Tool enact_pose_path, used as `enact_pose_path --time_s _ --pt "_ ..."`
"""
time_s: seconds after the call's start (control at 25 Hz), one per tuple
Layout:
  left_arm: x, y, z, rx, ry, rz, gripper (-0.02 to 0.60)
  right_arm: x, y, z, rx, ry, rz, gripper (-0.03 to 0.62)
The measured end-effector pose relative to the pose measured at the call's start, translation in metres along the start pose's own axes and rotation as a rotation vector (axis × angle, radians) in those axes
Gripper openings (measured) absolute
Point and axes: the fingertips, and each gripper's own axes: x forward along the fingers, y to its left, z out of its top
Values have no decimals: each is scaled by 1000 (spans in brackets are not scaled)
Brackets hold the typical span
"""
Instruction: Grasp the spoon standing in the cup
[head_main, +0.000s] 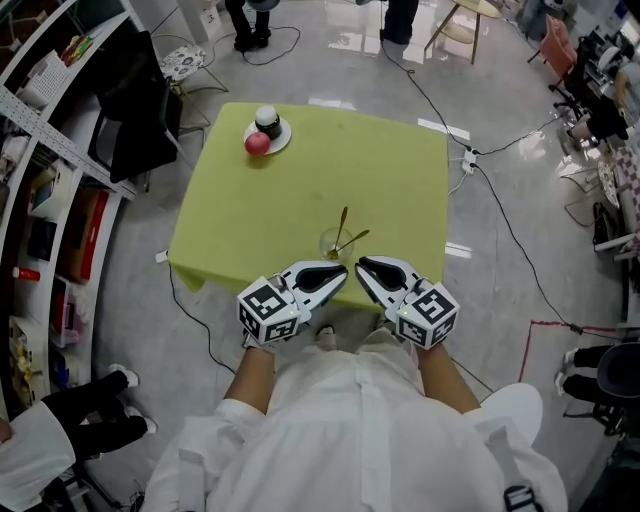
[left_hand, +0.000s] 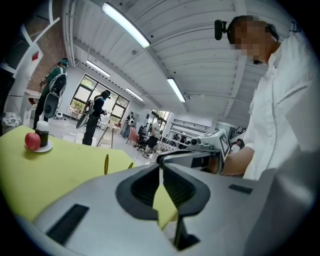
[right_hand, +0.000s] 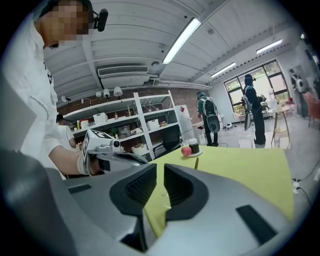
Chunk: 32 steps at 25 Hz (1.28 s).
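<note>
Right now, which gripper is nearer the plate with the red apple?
Left. The left gripper is at the table's near edge, across from the plate; the right gripper is beside it, farther right.

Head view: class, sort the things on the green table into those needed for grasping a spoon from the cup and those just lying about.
Needed: cup; two spoons standing in it.
Lying about: plate; apple and dark jar on it.
</note>
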Motion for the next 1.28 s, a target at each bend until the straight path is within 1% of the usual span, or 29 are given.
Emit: enact_pose_path --time_s 0.44,0.92,1.28 --pt "6 11 -9 -30 3 43 25 7 -32 -23 49 83 0 89" --pt "5 18 -13 -36 20 66 25 26 -62 -50 80 192 -18 101" --pt "4 23 -16 -44 38 69 25 40 -80 -61 149 216 -32 100"
